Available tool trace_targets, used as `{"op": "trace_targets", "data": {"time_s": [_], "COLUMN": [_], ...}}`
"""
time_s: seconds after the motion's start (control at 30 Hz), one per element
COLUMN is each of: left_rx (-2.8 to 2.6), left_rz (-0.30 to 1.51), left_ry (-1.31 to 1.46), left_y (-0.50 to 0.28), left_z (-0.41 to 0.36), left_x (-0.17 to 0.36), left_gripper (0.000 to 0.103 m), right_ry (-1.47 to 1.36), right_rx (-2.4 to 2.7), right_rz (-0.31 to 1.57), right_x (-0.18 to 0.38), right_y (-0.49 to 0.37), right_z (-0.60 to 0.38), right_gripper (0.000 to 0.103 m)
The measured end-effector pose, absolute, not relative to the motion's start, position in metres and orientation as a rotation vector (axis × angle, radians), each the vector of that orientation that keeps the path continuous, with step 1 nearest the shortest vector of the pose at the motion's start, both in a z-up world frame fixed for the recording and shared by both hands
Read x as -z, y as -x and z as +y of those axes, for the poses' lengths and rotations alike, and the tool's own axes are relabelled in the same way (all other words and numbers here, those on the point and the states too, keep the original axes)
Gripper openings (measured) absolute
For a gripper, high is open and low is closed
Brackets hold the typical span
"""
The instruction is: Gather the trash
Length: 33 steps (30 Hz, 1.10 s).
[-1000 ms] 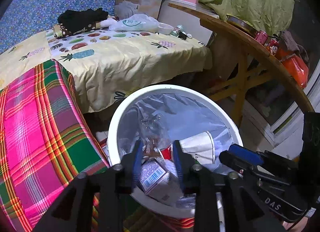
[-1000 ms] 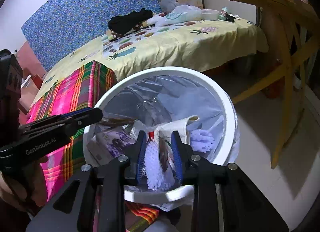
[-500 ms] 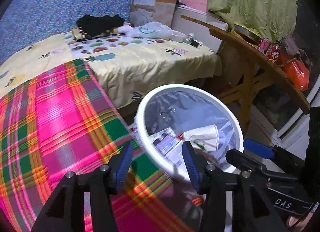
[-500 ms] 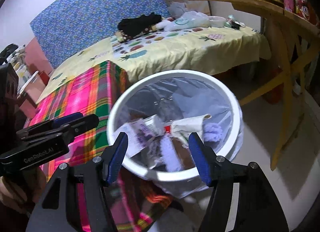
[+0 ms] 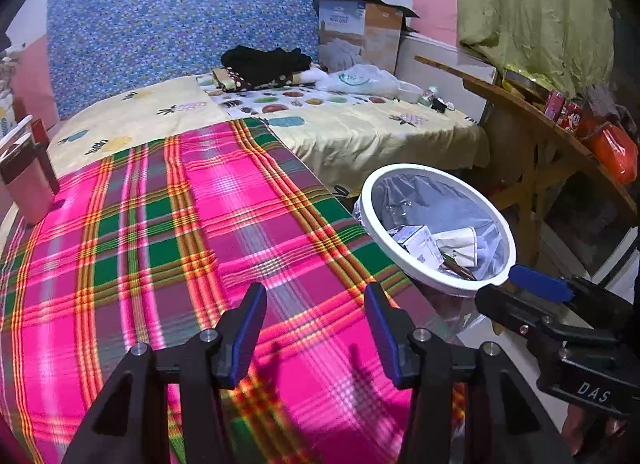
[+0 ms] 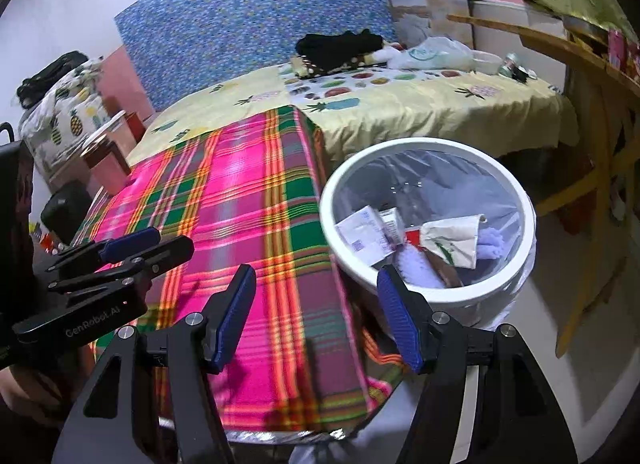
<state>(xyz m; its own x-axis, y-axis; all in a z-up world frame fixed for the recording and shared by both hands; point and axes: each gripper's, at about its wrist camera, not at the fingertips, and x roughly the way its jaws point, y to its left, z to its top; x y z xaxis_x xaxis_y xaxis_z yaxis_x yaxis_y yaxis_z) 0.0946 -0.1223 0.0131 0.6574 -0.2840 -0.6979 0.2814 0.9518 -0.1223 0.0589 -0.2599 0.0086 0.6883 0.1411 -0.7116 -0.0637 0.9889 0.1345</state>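
A white round trash bin [image 5: 440, 284] [image 6: 424, 292] lined with clear plastic stands on the floor beside the bed. Inside lie a small carton [image 6: 366, 234], a paper cup [image 6: 456, 238] and a purple fuzzy piece [image 6: 416, 270]. My left gripper [image 5: 314, 296] hangs open and empty over the pink and green plaid blanket [image 5: 168, 223], left of the bin. My right gripper [image 6: 316, 276] is open too, empty, straddling the blanket's edge and the bin's near rim. Each gripper shows in the other's view: the right gripper [image 5: 520, 284] by the bin, the left gripper [image 6: 132, 244] over the blanket.
A yellow fruit-print sheet [image 5: 320, 123] covers the far bed, bearing black clothes [image 5: 264, 61], a plastic bag [image 5: 360, 79] and small items. A cardboard box [image 5: 360, 35] stands behind. A wooden table [image 5: 560, 151] with cans is right of the bin. A pink container [image 5: 28, 179] sits left.
Both grippers let go of trash into the bin and opened. They pulled back and leftward, from above the bin to over the plaid blanket.
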Motion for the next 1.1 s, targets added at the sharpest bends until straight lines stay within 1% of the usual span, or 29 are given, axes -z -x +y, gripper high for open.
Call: {"op": "trace_targets", "data": {"time_s": [0.23,0.6,1.1], "left_rx": [0.296,0.256,0.237], "left_rz": [0.759,0.748,0.746], "left_ry": [0.010,0.028,0.042], "left_y": [-0.068,-0.034,-0.023], "left_z": [-0.108,-0.090,-0.080], "left_x": [-0.025,-0.027,-0.026], "left_gripper": [0.051,0.051,0.051], "right_ry": [-0.059,-0.040,-0.027], "right_rx": [-0.148,-0.178,-0.192], "right_rz": [0.781,0.767,0.763], "right_x": [-0.017,-0.018,-0.017], "right_y": [-0.042,-0.024,-0.017], "right_z": [-0.242,-0.227,-0.217], "right_gripper": [0.064,0.064,0.064]}}
